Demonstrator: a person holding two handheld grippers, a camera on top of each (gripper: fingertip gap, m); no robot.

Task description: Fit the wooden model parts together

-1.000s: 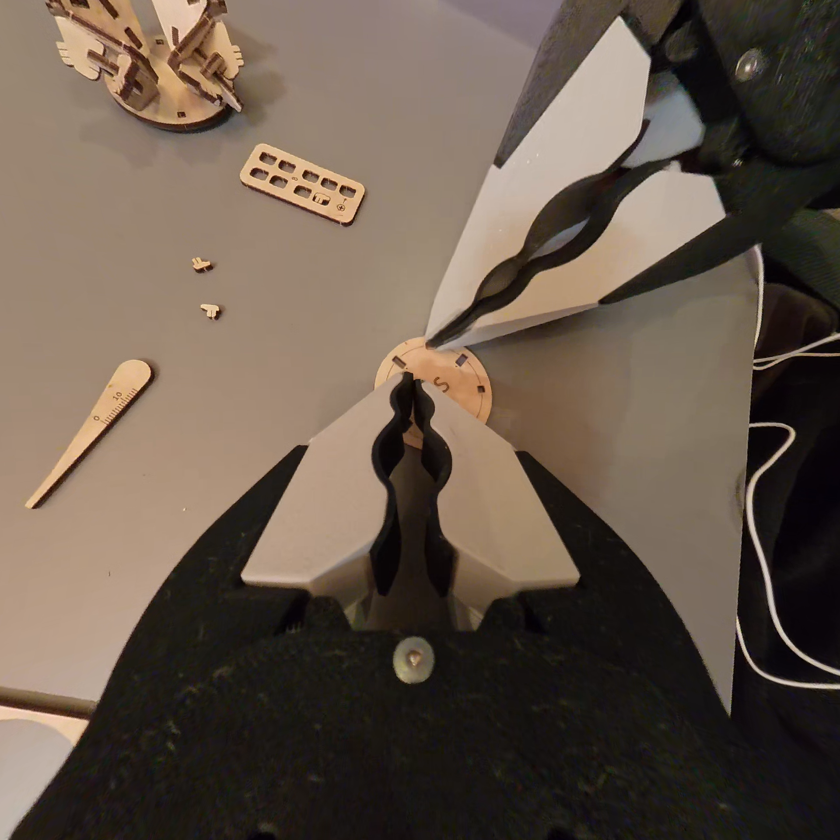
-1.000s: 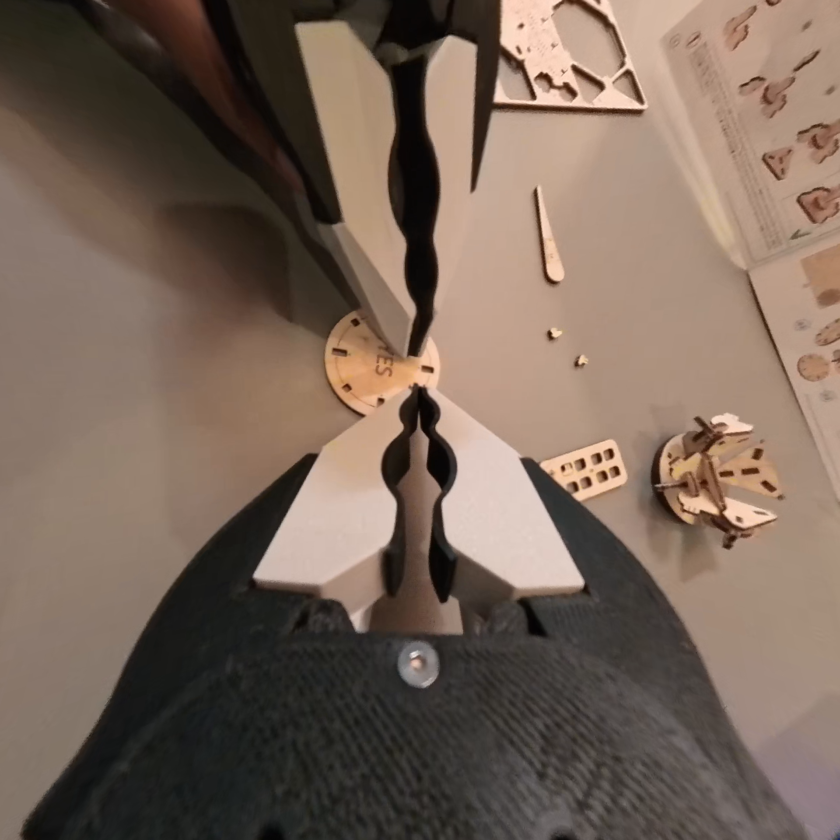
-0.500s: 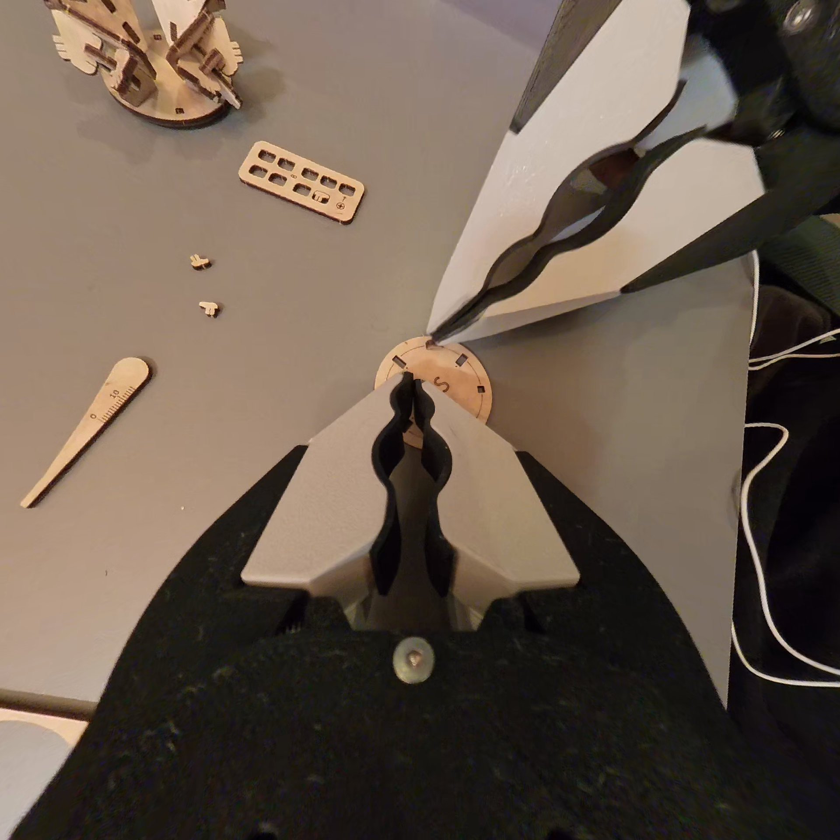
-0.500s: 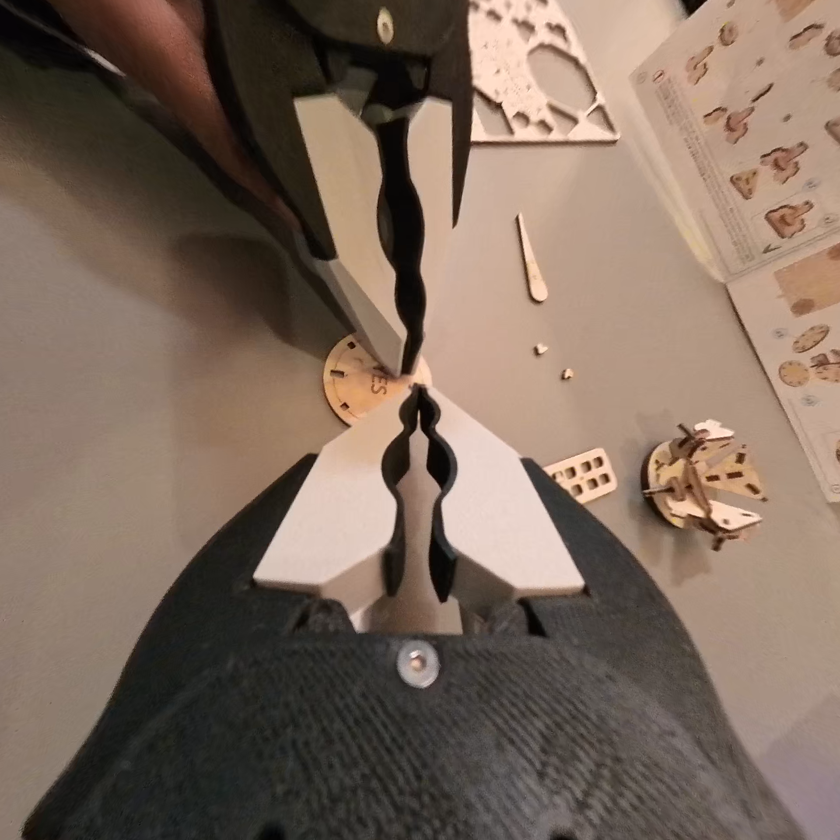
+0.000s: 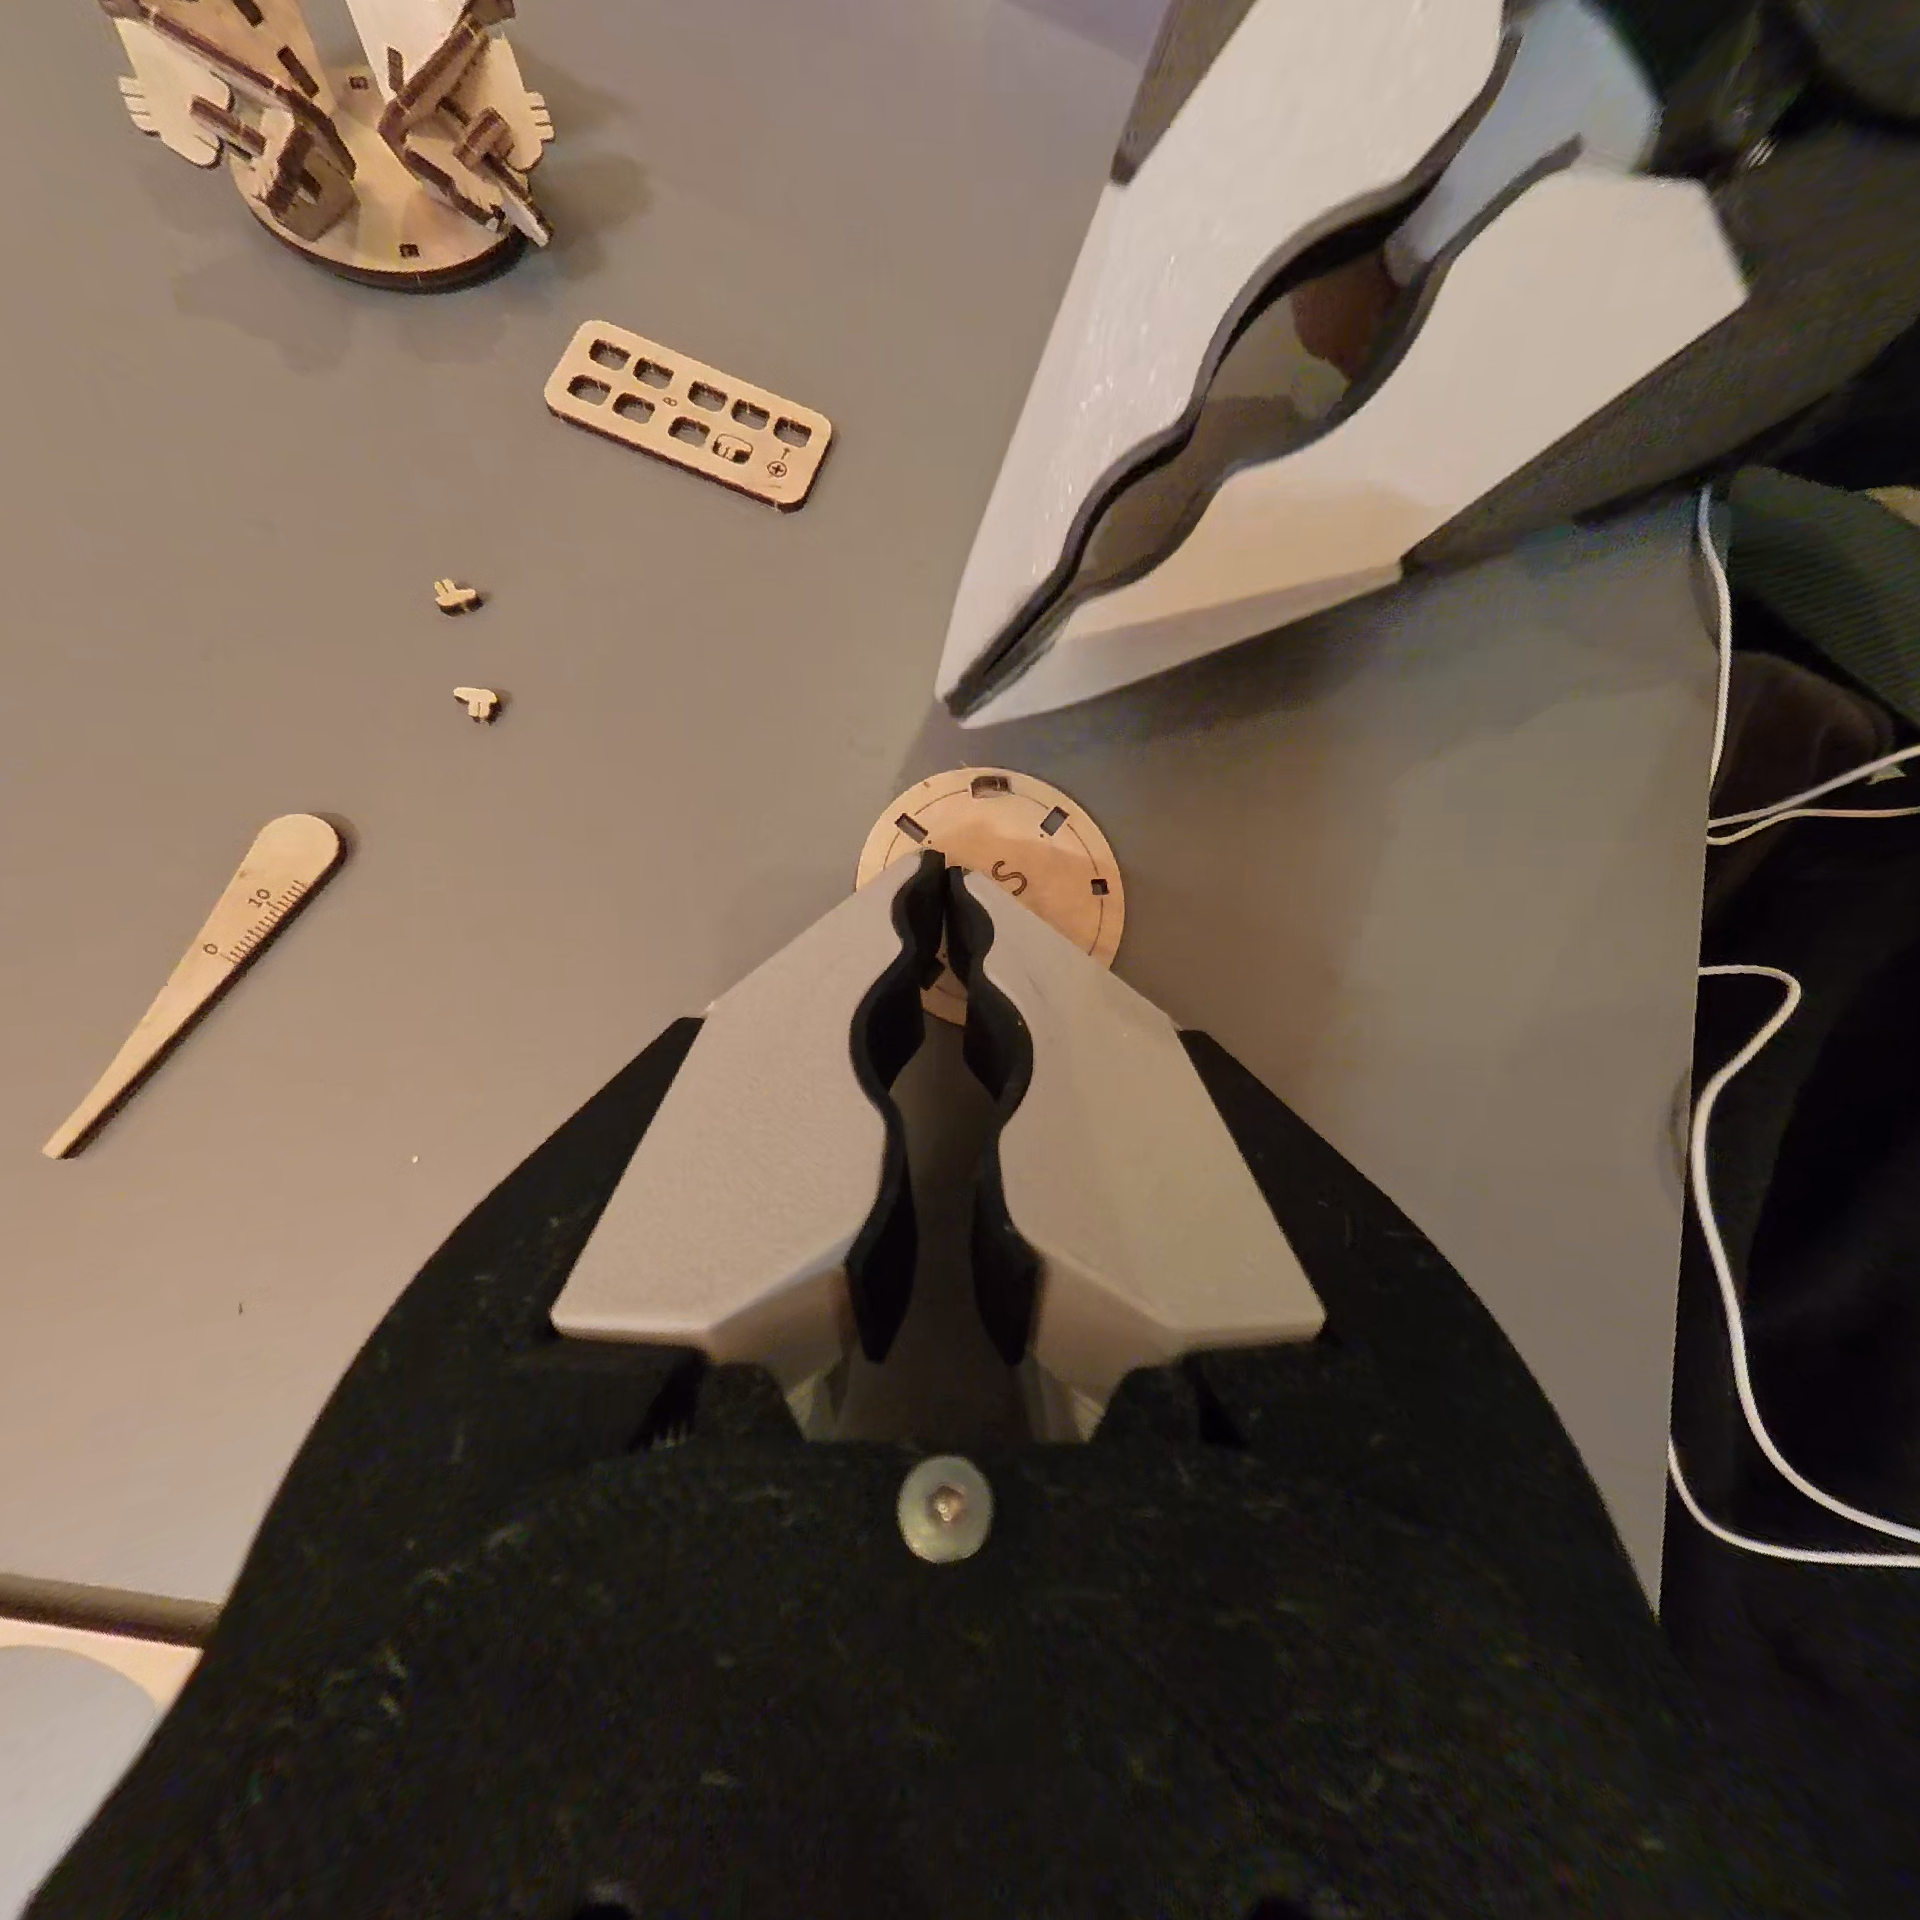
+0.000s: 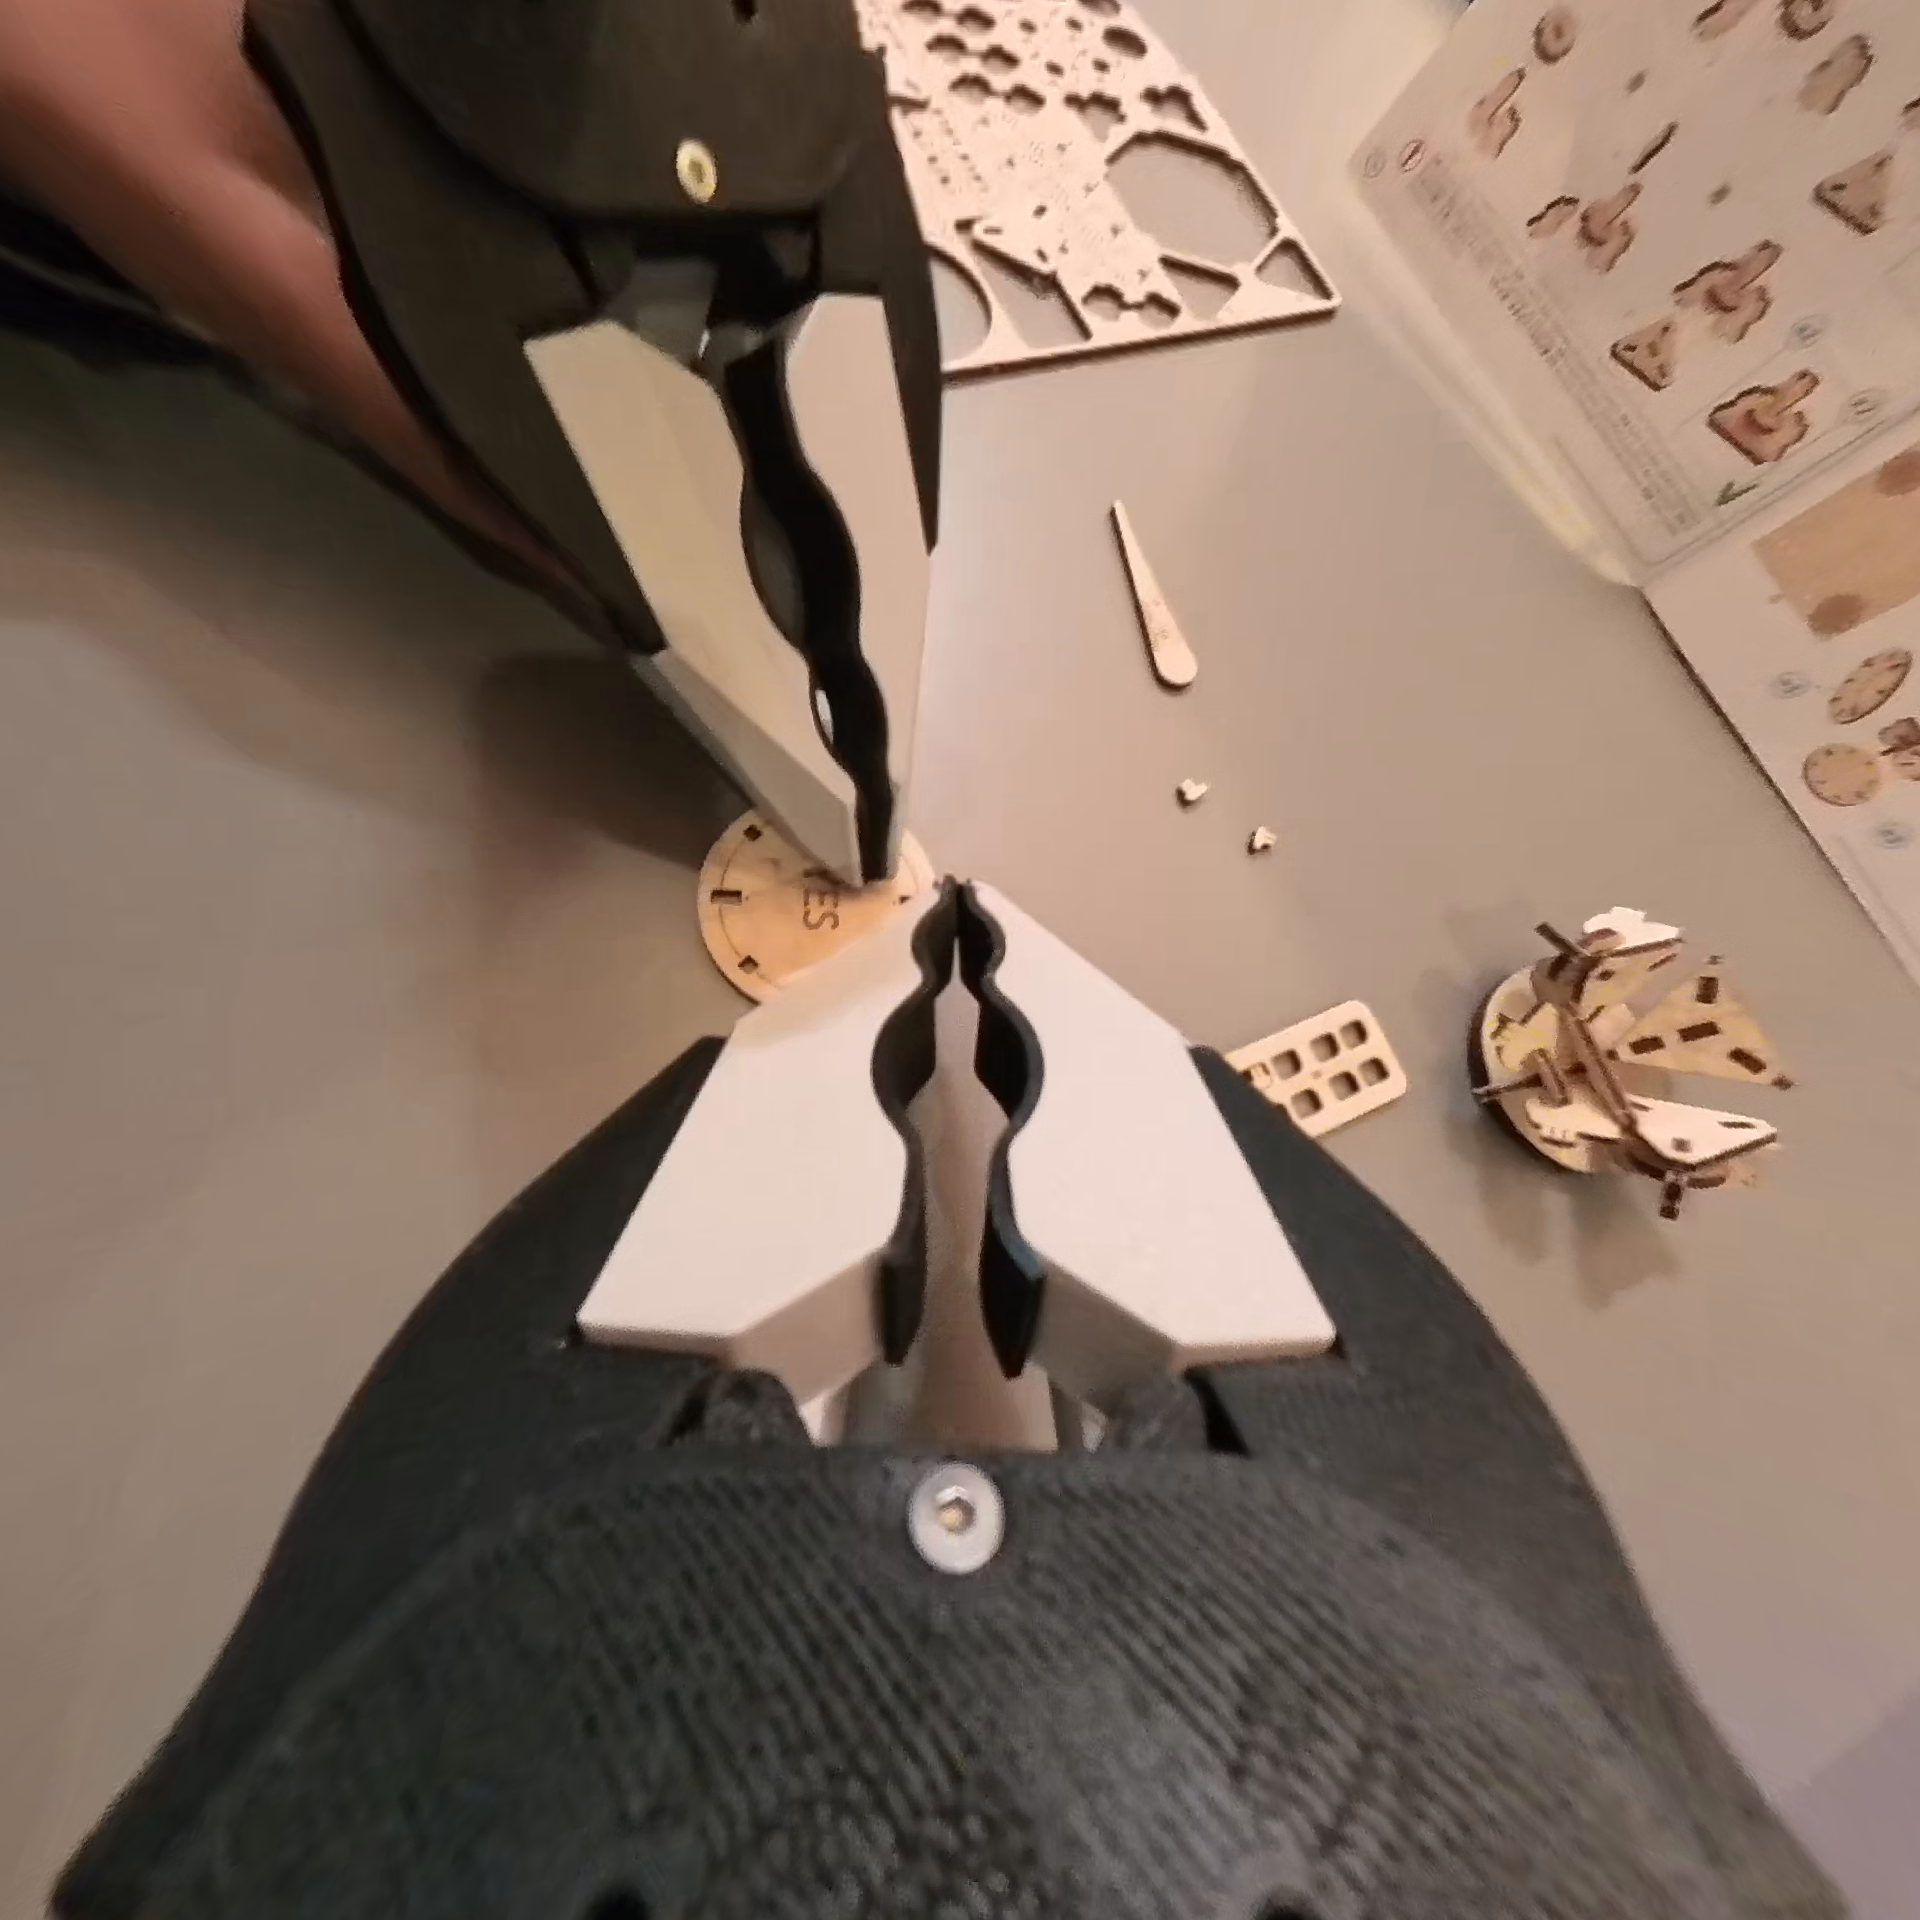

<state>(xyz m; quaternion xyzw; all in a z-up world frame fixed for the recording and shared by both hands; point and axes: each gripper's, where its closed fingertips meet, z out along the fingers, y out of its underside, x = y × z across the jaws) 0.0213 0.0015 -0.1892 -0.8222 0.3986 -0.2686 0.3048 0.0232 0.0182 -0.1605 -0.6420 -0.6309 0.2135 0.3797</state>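
Left gripper [image 5: 943, 864] has its jaws closed on nothing, tips pressing down on a round wooden disc [image 5: 1049, 862] lying flat on the grey worktop [image 5: 675, 727]. Right gripper [image 6: 956, 891], jaws likewise closed and bare, hangs just past the disc's edge. Slotted wooden plate [image 5: 688, 414], tapered wooden stick [image 5: 197, 977] and small wooden model [image 5: 343, 135] lie well apart.

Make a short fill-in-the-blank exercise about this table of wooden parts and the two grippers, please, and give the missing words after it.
1. The left gripper has its closed tips over the round wooden ____.
2. The small slotted plate has the shape of a ____.
3. The tapered stick with scale marks lies on the ____ table.
4. Between the plate and the stick lie ____ tiny wooden pieces.

Missing words: disc; rectangle; grey; two
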